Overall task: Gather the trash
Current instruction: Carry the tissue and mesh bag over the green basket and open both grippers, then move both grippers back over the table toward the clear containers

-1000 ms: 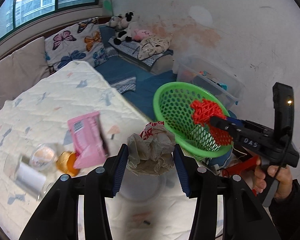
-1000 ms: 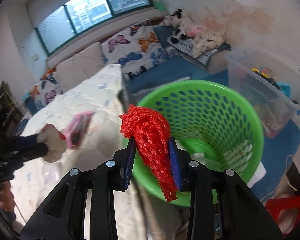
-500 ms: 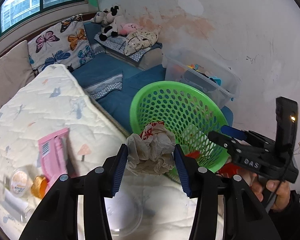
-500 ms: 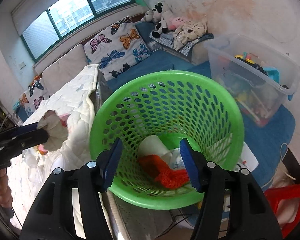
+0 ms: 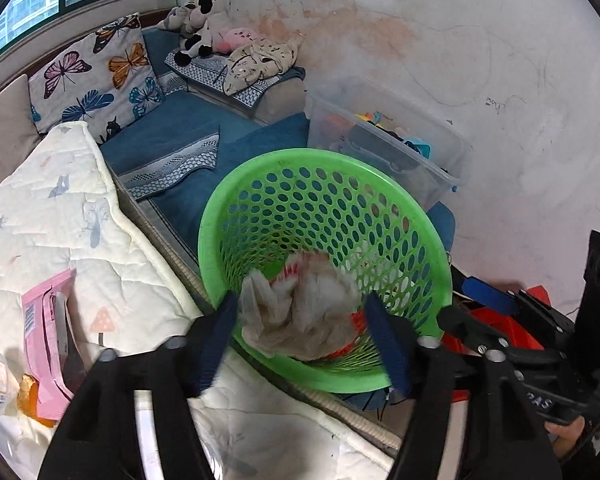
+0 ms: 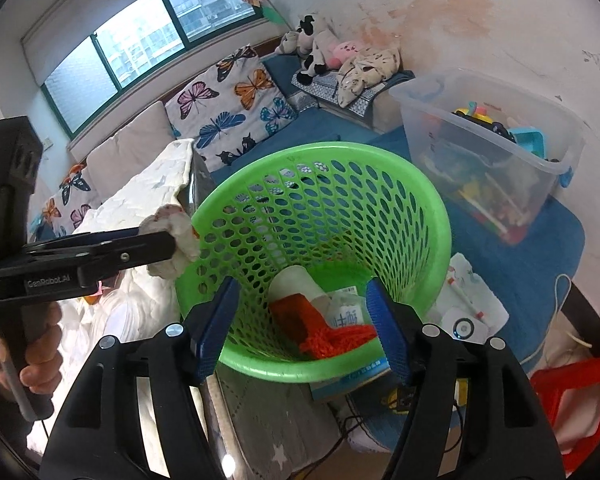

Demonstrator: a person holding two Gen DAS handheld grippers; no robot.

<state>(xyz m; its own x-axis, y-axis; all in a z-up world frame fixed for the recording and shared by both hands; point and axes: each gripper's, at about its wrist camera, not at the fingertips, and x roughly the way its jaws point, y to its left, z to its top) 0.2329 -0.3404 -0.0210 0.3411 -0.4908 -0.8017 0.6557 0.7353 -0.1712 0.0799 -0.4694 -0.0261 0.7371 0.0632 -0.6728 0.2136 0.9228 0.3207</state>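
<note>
Now the left hand-held gripper [image 5: 302,330] gapes around crumpled paper [image 5: 300,312] over the green basket [image 5: 428,236]; the right hand-held gripper [image 6: 300,322] is wide, empty

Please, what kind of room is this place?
Probably a bedroom or child's room in a flat: a quilted mattress, butterfly cushions under a window, plush toys and a clear toy bin. A green basket serves for trash.
</note>
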